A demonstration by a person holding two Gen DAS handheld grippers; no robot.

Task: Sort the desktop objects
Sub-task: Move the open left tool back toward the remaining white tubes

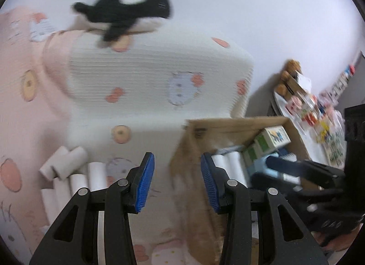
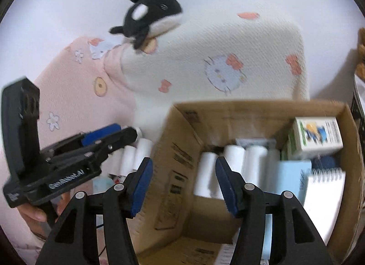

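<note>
An open cardboard box (image 2: 182,142) stands on the pink patterned bedding; it also shows in the left wrist view (image 1: 196,137). Inside it lie white paper rolls (image 2: 235,162), small cartons (image 2: 319,135), a light blue block (image 2: 289,173) and a spiral notepad (image 2: 324,187). More white rolls (image 1: 75,173) lie loose on the bedding left of the box. My left gripper (image 1: 176,183) is open and empty, above the bedding beside the box's left wall. My right gripper (image 2: 182,187) is open and empty, over the box's left wall. The right gripper also shows in the left wrist view (image 1: 296,169).
A white patterned pillow (image 1: 159,78) stands behind the box with an orca plush (image 1: 127,12) on top. A table (image 1: 294,114) at the right carries small figures, boxes and brown plush toys (image 1: 289,73). White wall behind.
</note>
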